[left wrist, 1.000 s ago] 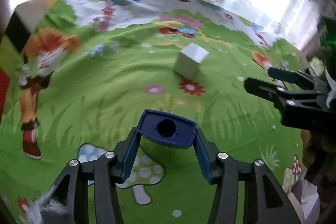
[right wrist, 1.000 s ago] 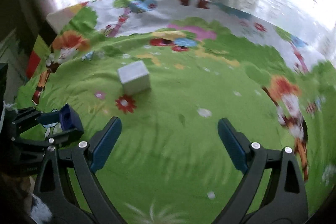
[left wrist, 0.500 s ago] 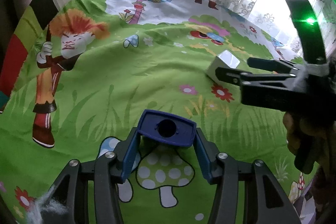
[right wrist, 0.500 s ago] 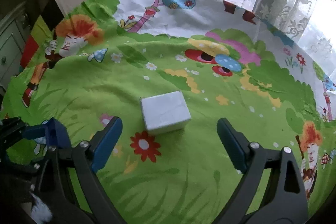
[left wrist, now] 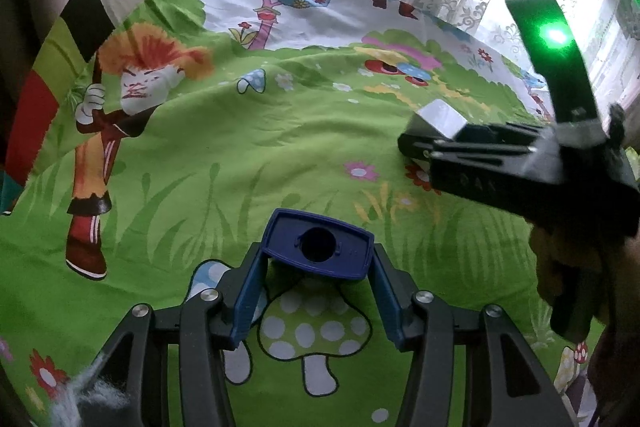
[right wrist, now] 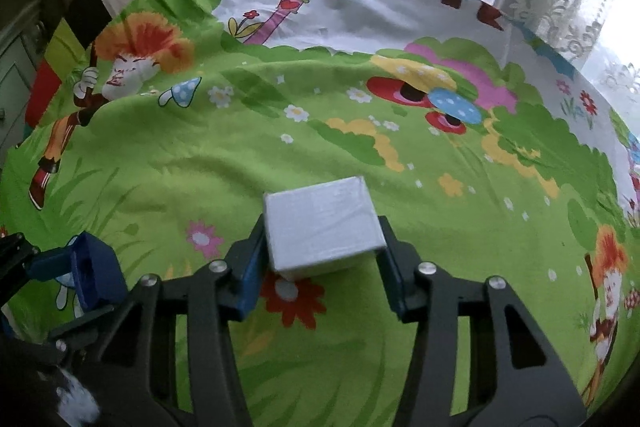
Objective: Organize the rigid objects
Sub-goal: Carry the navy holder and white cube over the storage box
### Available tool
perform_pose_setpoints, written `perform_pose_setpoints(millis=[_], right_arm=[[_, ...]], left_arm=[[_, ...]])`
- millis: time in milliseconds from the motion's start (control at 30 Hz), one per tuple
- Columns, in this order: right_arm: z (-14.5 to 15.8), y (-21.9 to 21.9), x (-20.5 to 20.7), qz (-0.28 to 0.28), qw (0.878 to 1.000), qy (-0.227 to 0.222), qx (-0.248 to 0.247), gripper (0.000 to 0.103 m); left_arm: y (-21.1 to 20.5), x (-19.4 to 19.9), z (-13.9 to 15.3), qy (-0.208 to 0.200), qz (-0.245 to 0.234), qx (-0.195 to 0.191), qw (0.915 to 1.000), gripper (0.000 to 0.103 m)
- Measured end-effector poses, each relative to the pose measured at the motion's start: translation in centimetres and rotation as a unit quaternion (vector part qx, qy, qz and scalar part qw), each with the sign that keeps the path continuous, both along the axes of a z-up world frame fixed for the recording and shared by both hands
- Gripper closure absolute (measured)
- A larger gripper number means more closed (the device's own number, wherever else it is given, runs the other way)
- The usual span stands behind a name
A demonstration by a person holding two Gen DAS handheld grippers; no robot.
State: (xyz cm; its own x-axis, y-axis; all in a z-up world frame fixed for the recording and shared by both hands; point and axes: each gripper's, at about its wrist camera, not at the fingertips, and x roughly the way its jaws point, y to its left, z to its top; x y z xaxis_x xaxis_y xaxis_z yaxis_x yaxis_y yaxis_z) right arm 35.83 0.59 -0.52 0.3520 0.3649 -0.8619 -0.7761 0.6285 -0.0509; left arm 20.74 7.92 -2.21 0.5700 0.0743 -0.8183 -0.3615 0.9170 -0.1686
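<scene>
white box (right wrist: 322, 227) resting on the cartoon-print sheet (right wrist: 280, 147), bracketed by the right gripper (right wrist: 320, 247), whose blue pads (right wrist: 250, 279) press its two side faces. blue block (left wrist: 318, 251) with a round hole, pinched between the pads of the left gripper (left wrist: 316, 291) just above the sheet. judged step: securing the box; squeeze evenly on parallel faces and lift straight, lest the soft bedding tilt it.
</scene>
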Motion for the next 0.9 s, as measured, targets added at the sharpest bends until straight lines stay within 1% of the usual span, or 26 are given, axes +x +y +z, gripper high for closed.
perform_pose_setpoints(millis=[167, 433, 633, 733, 900], right_arm=[[1.5, -2.8, -1.6, -0.052, 0.999, -0.008, 0.013, 0.049], [4.2, -7.4, -4.8, -0.113, 0.993, -0.022, 0.022, 0.049], [6.1, -11.5, -7.6, -0.153, 0.988, -0.022, 0.031, 0.049], [7.2, -13.6, -8.9, -0.168, 0.985, -0.03, 0.035, 0.049], [8.9, -17.3, -11.1, -0.194, 0.98, -0.035, 0.037, 0.049]], left_arm=[[-1.0, -0.3, 0.6, -0.007, -0.01, 0.002, 0.9999, 0.051], [-3.5, -2.0, 1.8, -0.024, -0.031, -0.008, 0.9992, 0.051], [-7.3, -3.7, 3.1, -0.035, -0.072, -0.012, 0.9967, 0.051], [-8.9, -4.5, 3.8, -0.041, -0.087, -0.012, 0.9953, 0.051], [-12.0, -6.0, 4.7, -0.047, -0.12, -0.022, 0.9915, 0.051]])
